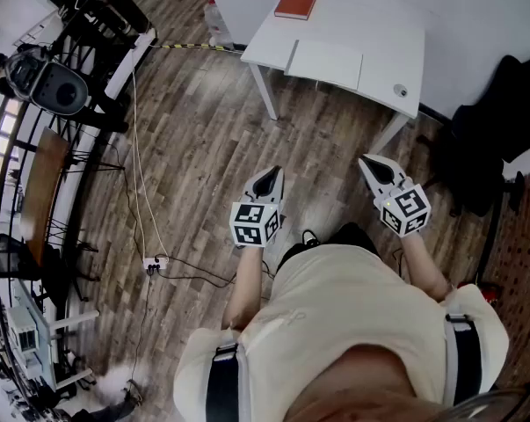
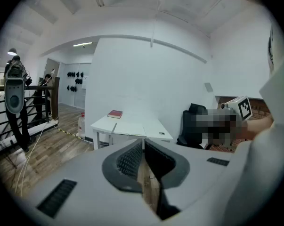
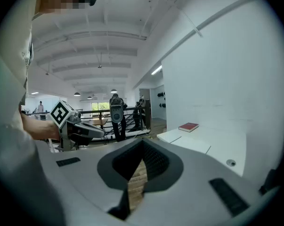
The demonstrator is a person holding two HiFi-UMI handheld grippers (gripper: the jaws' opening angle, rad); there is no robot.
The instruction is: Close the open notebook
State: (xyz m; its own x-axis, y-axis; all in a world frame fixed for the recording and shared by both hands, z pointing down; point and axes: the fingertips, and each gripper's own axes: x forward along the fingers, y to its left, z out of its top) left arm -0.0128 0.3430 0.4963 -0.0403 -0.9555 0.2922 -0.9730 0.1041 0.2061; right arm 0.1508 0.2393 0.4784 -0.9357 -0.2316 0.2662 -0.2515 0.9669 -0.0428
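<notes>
White pages of the open notebook (image 1: 325, 62) lie flat on the table (image 1: 383, 38), along its near edge and about midway along it. A red book (image 1: 295, 3) sits shut at the far left corner, and a small round object (image 1: 400, 90) sits near the right near corner. Neither touches the notebook.

From where I'm driving this, nothing has been done yet. The notebook shows both pages spread, with no cover lifted. Both tools hang over the wooden floor (image 1: 194, 148), well apart from the table, with the person standing back from it.

The left gripper (image 1: 270, 176) has its jaws drawn together at the tips. Its own view shows only a thin slit of floor between the ribbed pads and nothing held. The right gripper (image 1: 371, 165) reads the same: its tips meet, floorboards show through the gap lower down, and nothing is caught in it.

As I judge it, the whole task is still ahead. I need to walk up to the near edge and bring one tool to an outer edge of the notebook. Then I catch or get under that side and swing it over onto the other half. The second tool may be wanted to steady the notebook so it doesn't slide on the smooth top.
</notes>
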